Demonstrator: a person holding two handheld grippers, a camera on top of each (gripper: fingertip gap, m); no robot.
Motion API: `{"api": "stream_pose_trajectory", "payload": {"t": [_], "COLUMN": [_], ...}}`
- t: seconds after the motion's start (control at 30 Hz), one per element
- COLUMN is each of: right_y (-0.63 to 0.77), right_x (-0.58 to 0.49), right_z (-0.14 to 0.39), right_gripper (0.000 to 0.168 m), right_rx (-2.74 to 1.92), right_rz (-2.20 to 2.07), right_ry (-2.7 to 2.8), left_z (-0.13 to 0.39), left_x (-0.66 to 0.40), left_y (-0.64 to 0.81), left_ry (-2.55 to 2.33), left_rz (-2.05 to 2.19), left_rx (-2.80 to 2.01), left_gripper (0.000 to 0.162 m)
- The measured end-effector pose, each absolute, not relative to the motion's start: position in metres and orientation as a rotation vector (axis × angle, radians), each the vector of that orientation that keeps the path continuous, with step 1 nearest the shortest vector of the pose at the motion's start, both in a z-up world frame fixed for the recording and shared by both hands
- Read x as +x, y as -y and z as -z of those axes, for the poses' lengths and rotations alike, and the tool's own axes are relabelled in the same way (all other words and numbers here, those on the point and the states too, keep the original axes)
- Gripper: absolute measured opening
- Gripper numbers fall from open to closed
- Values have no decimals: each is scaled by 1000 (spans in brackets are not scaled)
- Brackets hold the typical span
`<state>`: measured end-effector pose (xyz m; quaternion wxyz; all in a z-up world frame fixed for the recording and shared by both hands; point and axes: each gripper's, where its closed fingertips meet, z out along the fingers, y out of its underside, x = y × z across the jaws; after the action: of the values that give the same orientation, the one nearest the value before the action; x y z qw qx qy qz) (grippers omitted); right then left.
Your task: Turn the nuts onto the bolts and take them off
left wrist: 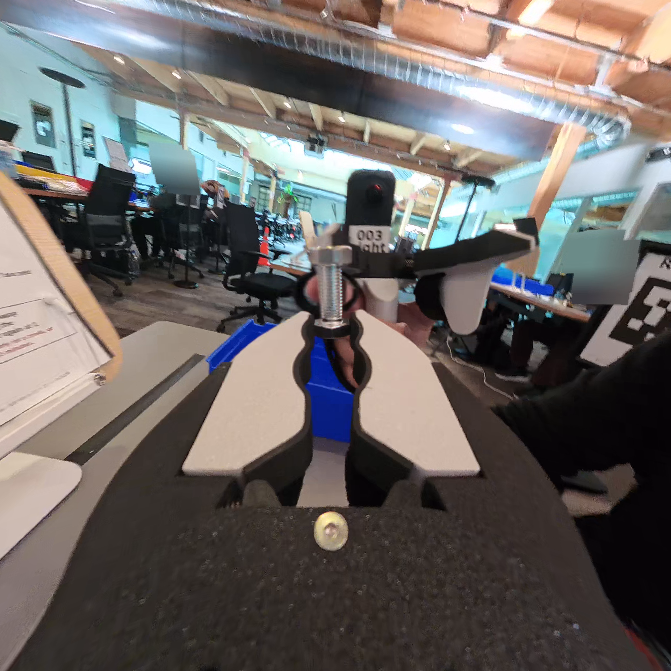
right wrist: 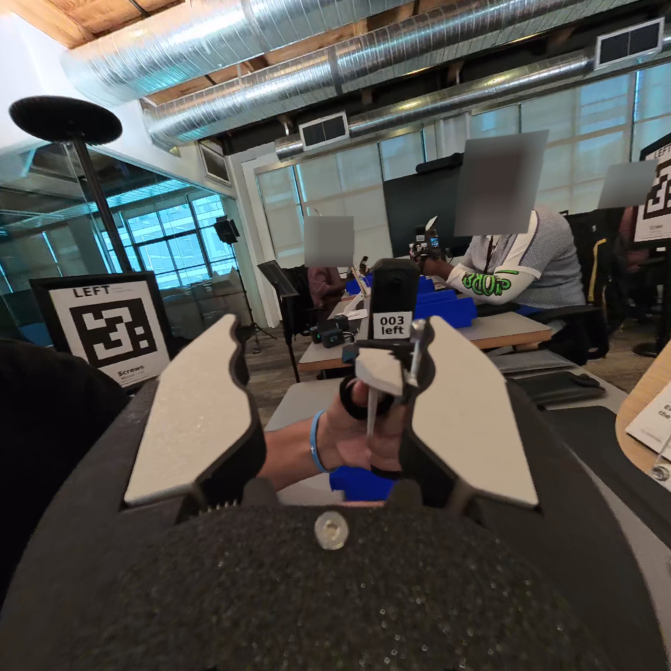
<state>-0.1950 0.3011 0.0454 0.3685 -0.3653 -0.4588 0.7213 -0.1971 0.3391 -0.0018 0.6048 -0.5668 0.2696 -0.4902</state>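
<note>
Left gripper [left wrist: 331, 332]: your fingers pinch the nut [left wrist: 329, 330] under the upright bolt [left wrist: 329, 287].
Right gripper [right wrist: 332, 348]: spread wide, holding nothing, one finger beside the bolt.

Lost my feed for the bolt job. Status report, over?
Left gripper shut on nut at bolt's lower end, bolt upright, head up. Right gripper open, one finger beside bolt. Nothing in the way.
</note>
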Motion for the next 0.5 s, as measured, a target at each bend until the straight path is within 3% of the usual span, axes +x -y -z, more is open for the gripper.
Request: {"api": "stream_pose_trajectory", "payload": {"t": [0.4, 0.43, 0.5], "right_y": [-297, -299, -310], "right_x": [-214, -212, -204], "right_z": [-33, -30, -29], "right_gripper": [101, 100, 80], "right_rx": [-1001, -1016, -1026], "right_rz": [-1748, -1722, -1715], "right_ry": [1227, 1241, 1223], "left_z": [8, 7, 2], "left_x": [-182, -188, -200], "left_y": [-334, -335, -337], "left_ry": [-683, -678, -640], "left_rz": [1163, 1150, 1122], "left_rx": [-1322, -1324, -1320], "left_gripper": [17, 17, 17]}}
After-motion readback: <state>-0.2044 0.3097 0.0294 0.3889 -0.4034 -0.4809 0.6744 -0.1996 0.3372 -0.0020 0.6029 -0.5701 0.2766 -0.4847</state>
